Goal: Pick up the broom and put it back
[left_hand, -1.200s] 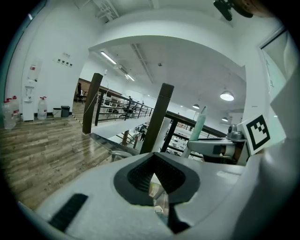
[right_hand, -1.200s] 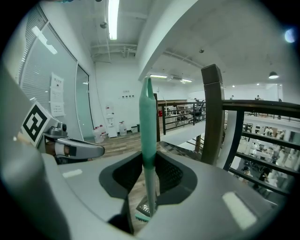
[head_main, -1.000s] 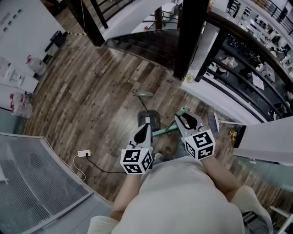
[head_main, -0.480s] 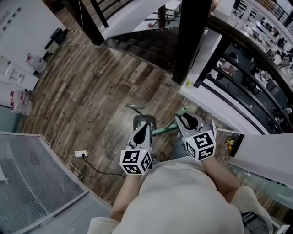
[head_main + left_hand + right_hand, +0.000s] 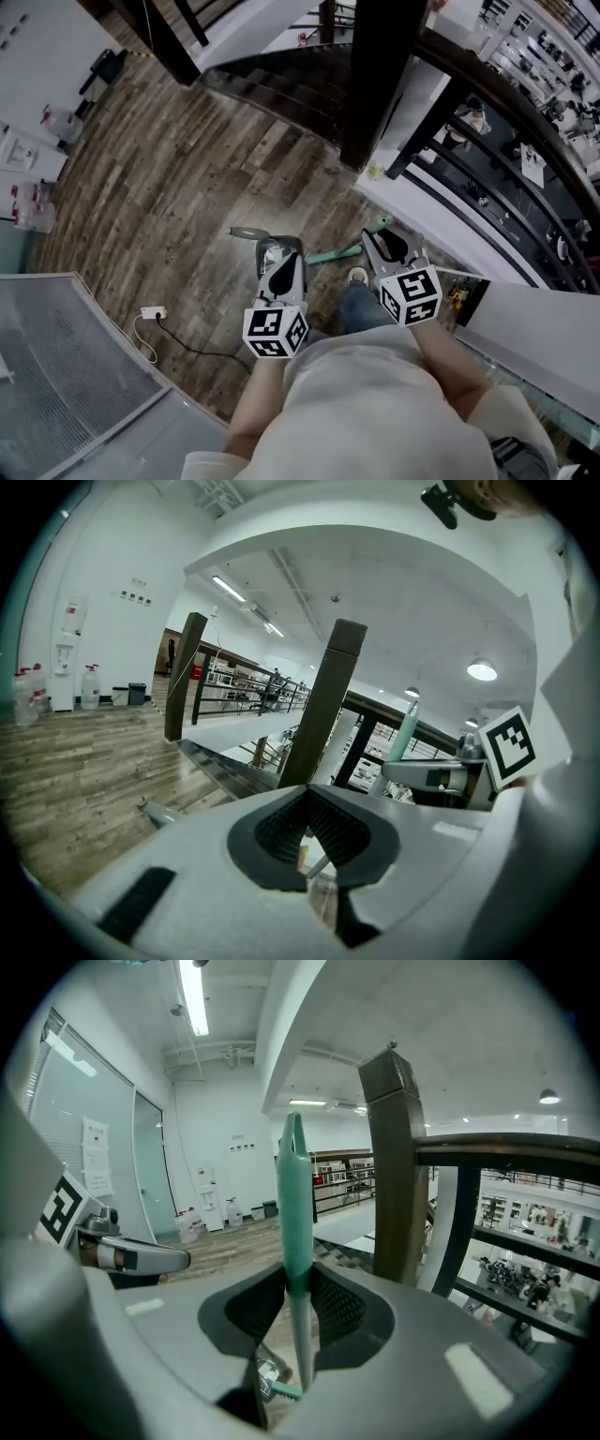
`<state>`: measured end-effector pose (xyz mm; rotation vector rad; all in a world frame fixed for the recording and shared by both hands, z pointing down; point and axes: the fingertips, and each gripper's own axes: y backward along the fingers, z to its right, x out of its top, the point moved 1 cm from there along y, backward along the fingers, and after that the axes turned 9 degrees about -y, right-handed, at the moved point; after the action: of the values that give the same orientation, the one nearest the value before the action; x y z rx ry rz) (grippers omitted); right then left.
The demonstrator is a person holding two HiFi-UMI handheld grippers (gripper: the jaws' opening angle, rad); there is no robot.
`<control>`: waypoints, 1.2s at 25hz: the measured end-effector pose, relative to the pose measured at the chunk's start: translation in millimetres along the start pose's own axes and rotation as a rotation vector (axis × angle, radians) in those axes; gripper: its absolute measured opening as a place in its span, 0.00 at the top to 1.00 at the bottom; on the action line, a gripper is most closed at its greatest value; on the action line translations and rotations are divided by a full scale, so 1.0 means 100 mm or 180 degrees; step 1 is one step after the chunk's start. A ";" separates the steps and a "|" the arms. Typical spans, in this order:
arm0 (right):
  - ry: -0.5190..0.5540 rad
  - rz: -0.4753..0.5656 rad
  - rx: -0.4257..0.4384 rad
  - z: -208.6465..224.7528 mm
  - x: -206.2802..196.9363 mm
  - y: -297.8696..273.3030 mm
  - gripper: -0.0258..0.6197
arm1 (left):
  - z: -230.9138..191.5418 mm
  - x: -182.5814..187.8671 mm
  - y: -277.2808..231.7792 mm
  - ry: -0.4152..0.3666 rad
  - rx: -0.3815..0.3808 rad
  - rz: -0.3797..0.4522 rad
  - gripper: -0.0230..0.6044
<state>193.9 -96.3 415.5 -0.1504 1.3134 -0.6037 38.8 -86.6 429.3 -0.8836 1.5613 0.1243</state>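
Note:
The broom's green handle (image 5: 293, 1194) stands upright between the jaws of my right gripper (image 5: 295, 1302), which is shut on it. Its silvery shaft and a green end show below the jaws. In the head view the handle (image 5: 330, 253) slants left from the right gripper (image 5: 384, 246). My left gripper (image 5: 281, 272) is shut on a thin part of a grey dustpan (image 5: 277, 251), which hangs under it. In the left gripper view the pads (image 5: 281, 829) meet over a thin silvery rod. The broom's bristles are hidden.
A dark wooden post (image 5: 375, 84) and a black railing (image 5: 487, 169) stand ahead on a white ledge (image 5: 422, 216). Stairs (image 5: 281, 89) drop away beyond. A white power strip (image 5: 150, 312) with its cable lies on the wood floor at the left, next to a grey mesh surface (image 5: 66, 375).
The person has walked on across the wood floor toward the post and railing, carrying the broom and the dustpan along. Both grips look the same.

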 end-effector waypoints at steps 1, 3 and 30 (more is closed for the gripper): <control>-0.0010 -0.0004 -0.0016 0.10 0.01 -0.03 0.81 | 0.02 0.00 -0.08 0.0010 0.0003 -0.0006 0.96; -0.0031 -0.0023 -0.0054 0.29 0.01 -0.08 0.81 | 0.08 -0.02 -0.24 0.0036 0.0004 -0.0026 0.96; -0.0420 -0.0384 -0.0460 2.47 -0.66 -1.14 0.81 | 0.32 -0.45 -2.04 0.0157 0.0079 -0.0352 0.96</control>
<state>379.3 -215.3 588.3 -0.3841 1.2258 -0.5905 181.8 -191.0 544.9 -0.9574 1.5526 0.0040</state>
